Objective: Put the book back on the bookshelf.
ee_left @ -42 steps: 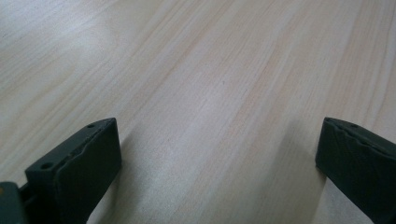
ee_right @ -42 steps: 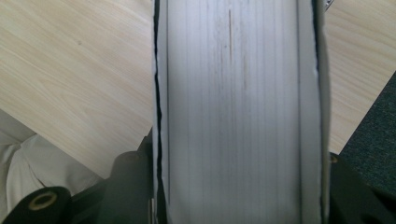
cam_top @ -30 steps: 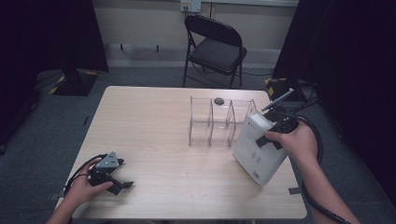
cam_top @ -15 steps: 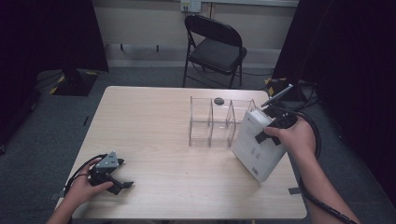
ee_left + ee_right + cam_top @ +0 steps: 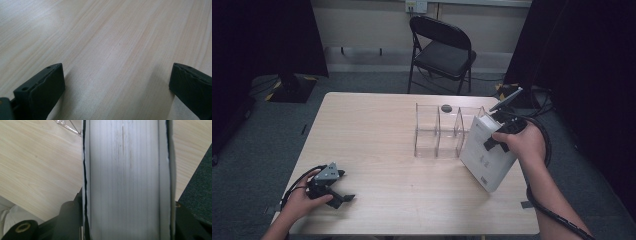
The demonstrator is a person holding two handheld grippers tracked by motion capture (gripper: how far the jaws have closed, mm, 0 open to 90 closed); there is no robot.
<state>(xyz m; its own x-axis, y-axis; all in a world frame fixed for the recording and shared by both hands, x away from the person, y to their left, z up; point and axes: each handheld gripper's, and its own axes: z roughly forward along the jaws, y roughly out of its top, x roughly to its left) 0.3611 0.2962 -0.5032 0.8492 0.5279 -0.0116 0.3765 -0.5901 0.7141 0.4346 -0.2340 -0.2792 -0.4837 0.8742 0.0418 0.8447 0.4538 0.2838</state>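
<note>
My right tool is clenched on a thick white book, its jaws pressing the two covers from either side. In the right gripper view the book runs straight up between the jaws, page edges facing me. I hold the book tilted just beside the right end of the clear rack, its upper corner close against the rack's last divider and its lower corner down near the tabletop; whether that corner touches the wood I cannot tell. The rack stands on the tabletop with upright clear dividers. A small dark round thing lies just behind the rack.

My left tool rests well apart from the rack, at the near left corner of the tabletop, under my left hand. It is released: in the left gripper view its jaws stand wide with bare wood between them.

Beyond the rack, past the far edge, stands a black folding chair.
</note>
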